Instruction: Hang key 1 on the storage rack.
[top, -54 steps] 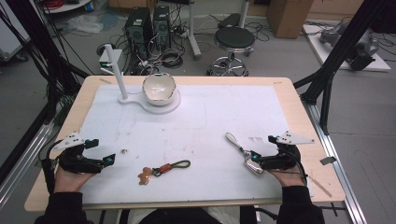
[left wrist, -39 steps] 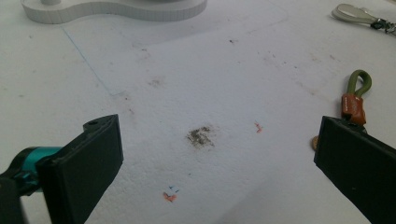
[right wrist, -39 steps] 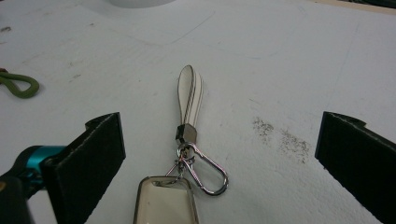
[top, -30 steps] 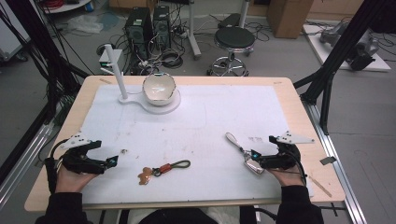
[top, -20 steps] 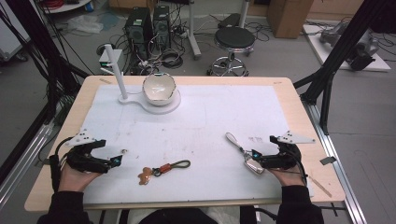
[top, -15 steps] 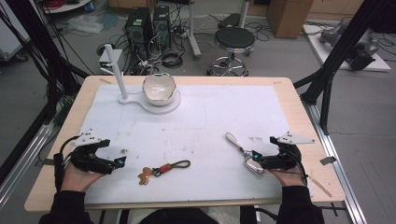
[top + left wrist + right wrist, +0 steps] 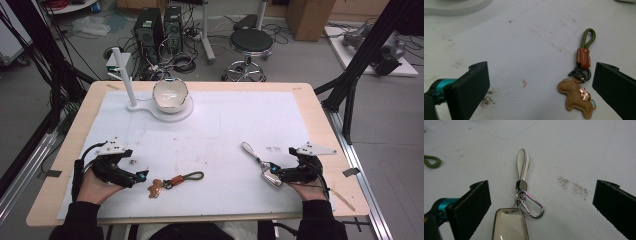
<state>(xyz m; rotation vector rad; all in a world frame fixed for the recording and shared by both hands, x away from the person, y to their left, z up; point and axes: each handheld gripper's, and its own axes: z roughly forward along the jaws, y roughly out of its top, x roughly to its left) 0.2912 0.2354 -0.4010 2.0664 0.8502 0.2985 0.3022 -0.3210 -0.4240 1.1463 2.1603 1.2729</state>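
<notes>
The horse keychain (image 7: 576,96) lies flat on the white mat (image 7: 225,135) near the table's front edge, its green loop (image 7: 589,37) stretched away from us, and our left gripper (image 7: 137,177) sits just beside it with jaws spread wide, touching nothing. Our right gripper (image 7: 272,176) also stands wide apart, with the key fob (image 7: 510,225) and its white strap (image 7: 523,163) lying between its jaws, unclamped.

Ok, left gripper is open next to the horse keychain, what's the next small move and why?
Probably shift the left gripper a little toward its right jaw, then lower it. The horse keychain lies flat on the white mat, close beside the right jaw and far off centre, and the jaws are open wide, so closing now would likely push it rather than grip it.
</notes>
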